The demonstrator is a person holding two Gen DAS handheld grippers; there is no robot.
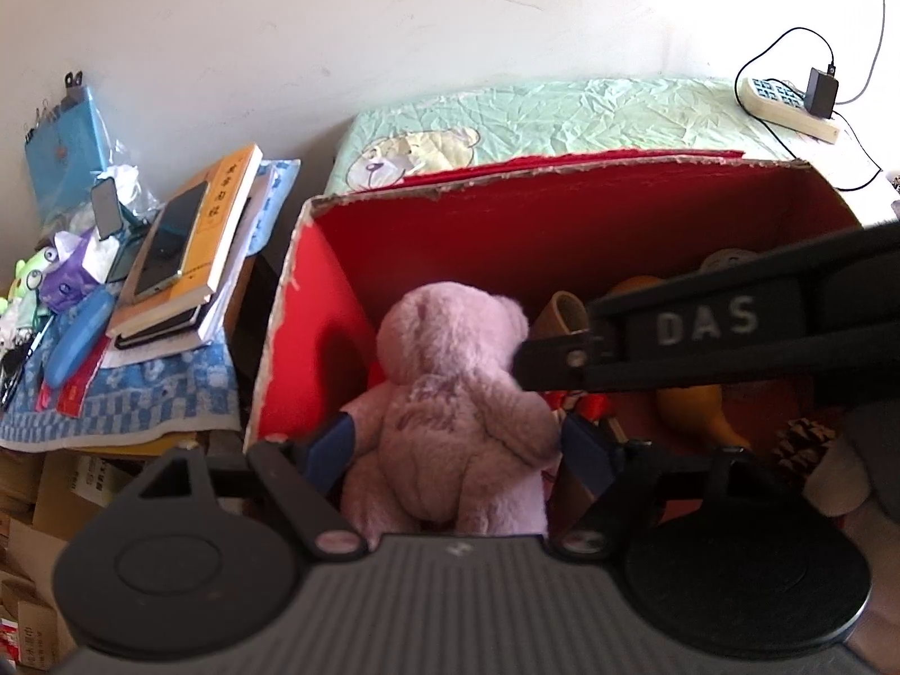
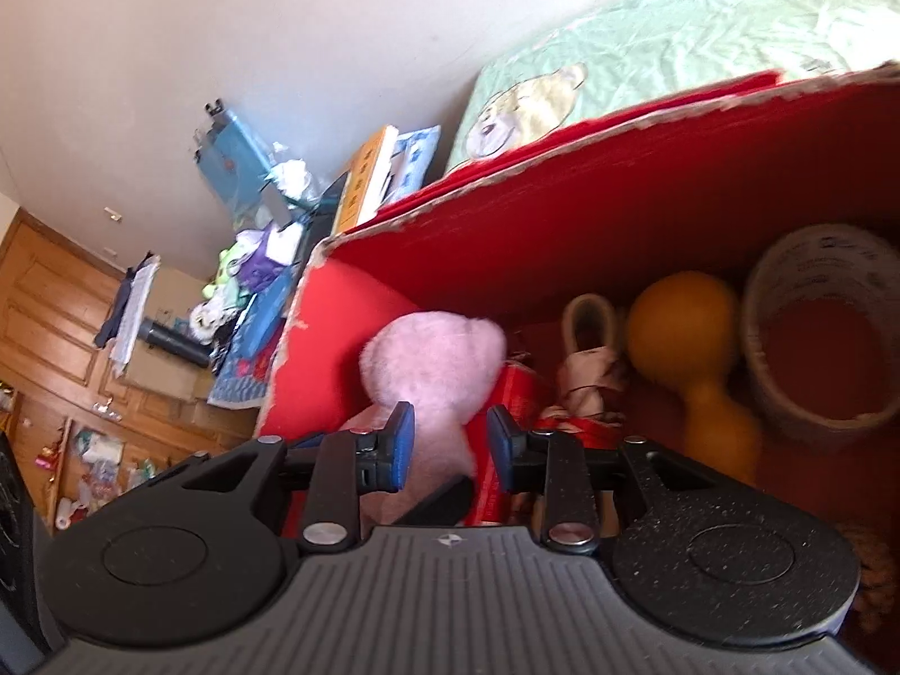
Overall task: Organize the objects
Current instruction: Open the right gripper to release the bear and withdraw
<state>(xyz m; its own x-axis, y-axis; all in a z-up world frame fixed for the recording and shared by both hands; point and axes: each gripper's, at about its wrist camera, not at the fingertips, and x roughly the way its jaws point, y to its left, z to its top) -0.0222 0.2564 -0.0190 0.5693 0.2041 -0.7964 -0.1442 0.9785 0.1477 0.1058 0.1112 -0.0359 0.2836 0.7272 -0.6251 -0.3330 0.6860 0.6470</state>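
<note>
Left gripper [image 1: 458, 441] sits over the near edge of the red cardboard box [image 1: 562, 214], jaws spread either side of the pink plush bear [image 1: 455, 394]; blue pads [image 1: 337, 439] flank the bear's body, left pad against the fur, right pad just beside it, can't tell if either is actually pressing. Bear sits upright in the box's left half, back to the left wrist camera. Right gripper [image 2: 450, 444] is also angled into the box, jaws narrowly parted with nothing clamped; the bear [image 2: 433, 360] shows through the gap beyond the fingertips [image 2: 402, 439], apart from them. In the left wrist view the right gripper's black arm [image 1: 703, 337] crosses over the box from the right, tip near the bear's head. Rest of box contents, going right: red item [image 2: 509, 394] beside the bear, a folded white and tan bundle [image 2: 590, 360], yellow gourd-shaped object [image 2: 692, 349], wide roll of tape [image 2: 821, 332] on end near the right wall, a pinecone [image 1: 804, 439] near the front right. Behind the box, a green bedsheet with a cartoon bear print [image 1: 562, 118] carrying a power strip with a plugged adapter [image 1: 793, 101]. Left of the box, a blue checked towel [image 1: 140, 394] holds stacked books [image 1: 191, 259], a phone [image 1: 169, 242] on top, a blue case [image 1: 79, 337] and small toys.
</note>
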